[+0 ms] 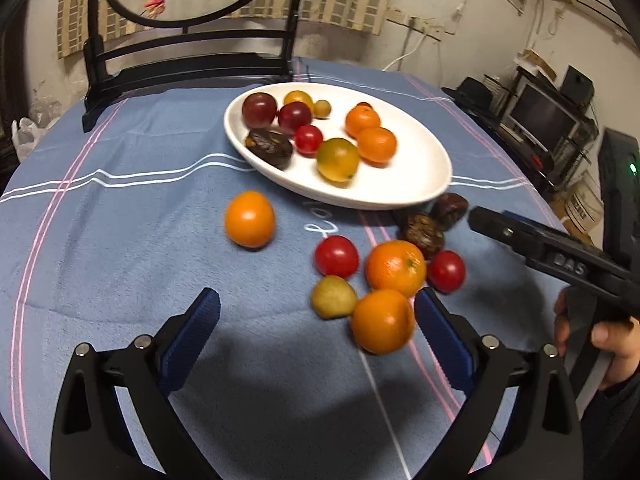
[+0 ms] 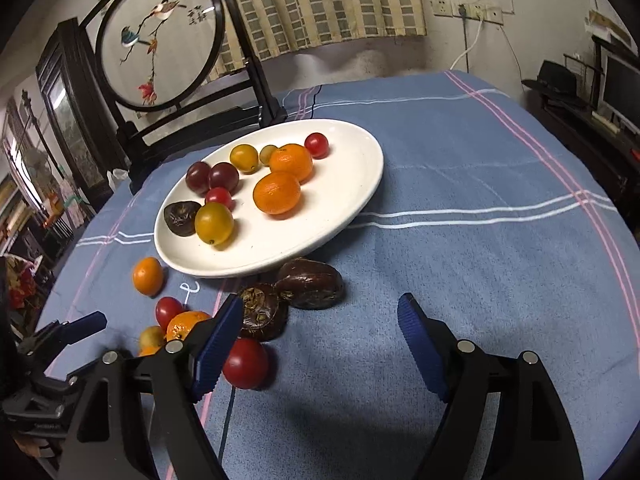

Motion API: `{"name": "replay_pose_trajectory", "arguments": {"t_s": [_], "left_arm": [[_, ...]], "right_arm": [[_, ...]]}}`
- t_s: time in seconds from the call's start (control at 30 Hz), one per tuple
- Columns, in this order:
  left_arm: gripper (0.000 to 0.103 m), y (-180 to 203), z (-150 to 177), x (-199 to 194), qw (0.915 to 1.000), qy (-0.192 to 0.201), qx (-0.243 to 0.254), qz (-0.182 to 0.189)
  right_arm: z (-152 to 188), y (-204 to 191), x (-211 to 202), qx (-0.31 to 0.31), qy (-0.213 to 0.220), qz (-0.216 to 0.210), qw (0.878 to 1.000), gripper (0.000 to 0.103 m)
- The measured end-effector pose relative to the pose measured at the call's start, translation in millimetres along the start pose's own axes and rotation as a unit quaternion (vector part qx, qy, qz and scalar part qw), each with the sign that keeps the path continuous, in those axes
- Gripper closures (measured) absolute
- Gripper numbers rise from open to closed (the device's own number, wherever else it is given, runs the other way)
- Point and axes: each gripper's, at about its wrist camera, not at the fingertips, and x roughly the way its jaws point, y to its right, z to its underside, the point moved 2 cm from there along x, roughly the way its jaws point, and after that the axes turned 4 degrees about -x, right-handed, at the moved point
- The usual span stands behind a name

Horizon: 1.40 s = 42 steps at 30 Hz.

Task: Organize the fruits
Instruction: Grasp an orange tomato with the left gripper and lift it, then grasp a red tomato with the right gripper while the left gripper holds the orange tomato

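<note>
White plate [image 1: 408, 184] on the desk [image 1: 120, 240] already collects sorted fruit; loose fruit [image 1: 394, 268] lies just before it. Left gripper [image 1: 316, 320] and right gripper [image 2: 320, 344] hang with jaws wide, empty, apparently ready to pick.

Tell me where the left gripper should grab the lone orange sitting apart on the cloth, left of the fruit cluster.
Grip the lone orange across its widest middle, coming down from above. It is round, and bare blue tablecloth surrounds it, so probably both fingers fit. The left gripper is open wide enough.
</note>
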Motion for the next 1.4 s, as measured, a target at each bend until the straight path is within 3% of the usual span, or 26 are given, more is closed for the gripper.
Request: {"name": "replay_pose_trajectory", "arguments": {"t_s": [0.23,0.5,0.6,0.93,1.0,1.13,1.17,1.3,1.4], "left_arm": [[0.007,21.8,13.1,6.7,0.9988,-0.020,0.044,-0.002],[0.008,25.5,17.9,14.5,0.9982,-0.034,0.049,-0.004],[0.029,25.6,17.9,20.6,0.9977,-0.046,0.048,-0.007],[0.032,33.6,15.4,33.7,0.9973,-0.041,0.044,-0.043],[0.042,36.1,14.7,34.3,0.9970,-0.037,0.046,-0.050],[0.049,33.2,14.1,30.4,0.9978,-0.037,0.041,-0.037],[0.065,31.2,13.4,29.1,0.9981,-0.037,0.037,-0.031],[0.066,19.8,11.1,25.4,0.9988,-0.048,0.010,-0.006],[0.066,17.1,9.4,24.3,0.9989,-0.044,0.009,-0.011]], "right_arm": [[-0.4,-5.7,-0.4,-0.018,-0.003,0.002,1.000,0.023],[0.2,-14.1,-5.5,-0.036,0.001,0.000,0.999,0.022],[0.6,-14.2,-5.4,-0.037,0.001,0.002,0.999,0.022],[1.0,-15.9,-9.0,-0.038,0.002,0.000,0.999,0.022],[1.2,-18.3,-9.2,-0.043,0.002,-0.002,0.999,0.022],[1.3,-17.4,-8.2,-0.043,-0.001,0.001,0.999,0.022],[1.1,-16.7,-8.1,-0.042,-0.002,0.002,0.999,0.022],[1.1,-15.9,-8.0,-0.041,-0.013,-0.014,0.999,0.022],[2.9,-18.6,-5.1,-0.051,-0.031,-0.014,0.998,0.022]]}}
